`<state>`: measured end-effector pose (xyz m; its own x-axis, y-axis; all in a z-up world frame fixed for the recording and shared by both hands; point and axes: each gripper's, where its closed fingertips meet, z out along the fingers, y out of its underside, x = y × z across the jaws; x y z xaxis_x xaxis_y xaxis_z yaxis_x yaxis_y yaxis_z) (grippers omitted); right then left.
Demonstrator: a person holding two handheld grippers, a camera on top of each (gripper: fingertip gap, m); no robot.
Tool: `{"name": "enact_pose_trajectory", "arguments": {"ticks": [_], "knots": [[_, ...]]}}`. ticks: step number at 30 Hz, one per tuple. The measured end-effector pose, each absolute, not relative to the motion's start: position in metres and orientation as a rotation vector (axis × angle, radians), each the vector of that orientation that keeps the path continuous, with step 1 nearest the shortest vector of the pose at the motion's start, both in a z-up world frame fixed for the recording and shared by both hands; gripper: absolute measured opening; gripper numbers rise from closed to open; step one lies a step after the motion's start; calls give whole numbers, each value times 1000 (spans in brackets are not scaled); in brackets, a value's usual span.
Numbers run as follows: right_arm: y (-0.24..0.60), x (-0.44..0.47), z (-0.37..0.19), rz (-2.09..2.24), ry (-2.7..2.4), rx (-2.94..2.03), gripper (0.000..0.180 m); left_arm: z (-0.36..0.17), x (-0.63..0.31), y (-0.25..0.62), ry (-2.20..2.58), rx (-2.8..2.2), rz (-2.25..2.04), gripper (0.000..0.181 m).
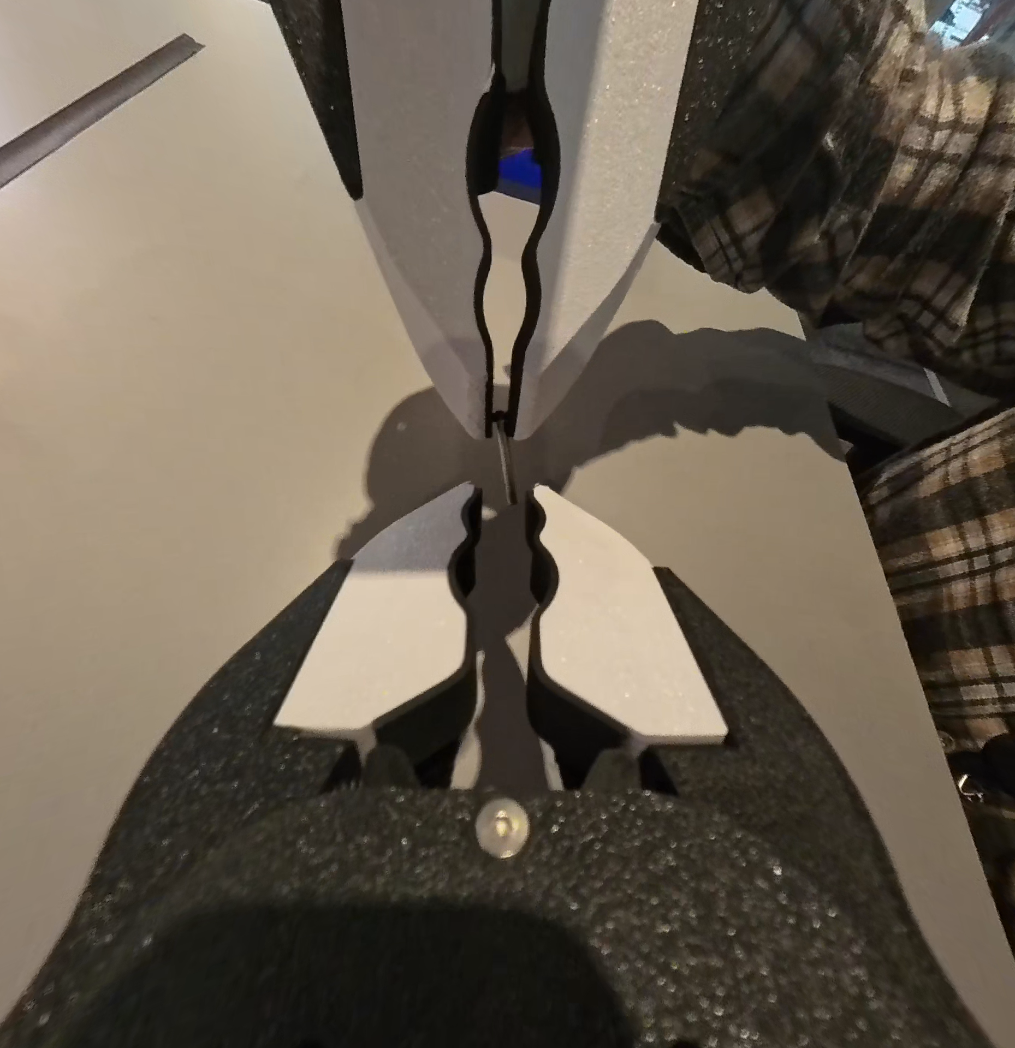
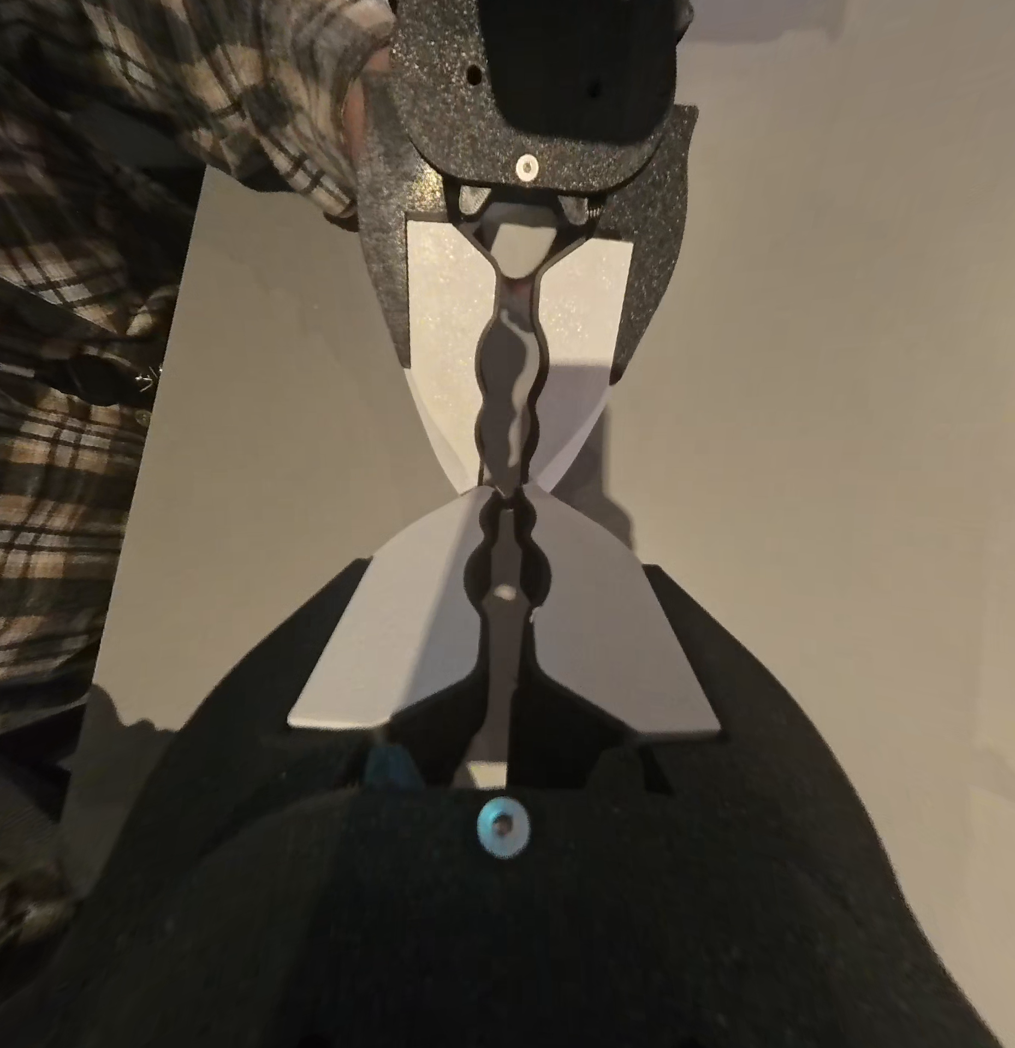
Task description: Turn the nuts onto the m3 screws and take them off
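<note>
Your right hand-held gripper (image 1: 500,434) pinched the m3 screw (image 1: 506,470) by its head; your left hand-held gripper (image 1: 502,499), slightly parted, held nothing visible. Any misalignment could have dropped the screw onto the worktop (image 1: 181,397).

My left wrist camera looks along my left gripper (image 1: 502,499) down at the table (image 1: 181,397), close above it. My right wrist camera faces the opposite way along my right gripper (image 2: 502,502). Both views share the meeting fingertips, near the table's edge by my plaid sleeve (image 1: 919,198).
</note>
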<state>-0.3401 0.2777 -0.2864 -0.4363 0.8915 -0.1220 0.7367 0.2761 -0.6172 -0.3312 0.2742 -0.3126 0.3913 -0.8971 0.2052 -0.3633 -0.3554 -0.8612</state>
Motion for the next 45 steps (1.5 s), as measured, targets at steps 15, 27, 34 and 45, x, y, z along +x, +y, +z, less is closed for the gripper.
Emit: {"name": "enact_pose_trajectory", "arguments": {"ticks": [15,27,34,45], "knots": [[275,-342,-284,910,-2315,-1485,4,-306,-329,273,1079,-1874,-939,8],[277,-344,-280,929,-2299,-1474,4,-307,-330,273,1080,-1880,-931,7],[278,-346,-275,958,-2268,-1446,4,-304,-332,275,1083,-1864,-915,2],[274,-339,-274,950,-2294,-1325,25,-321,-346,271,1250,-1998,-738,1]]}}
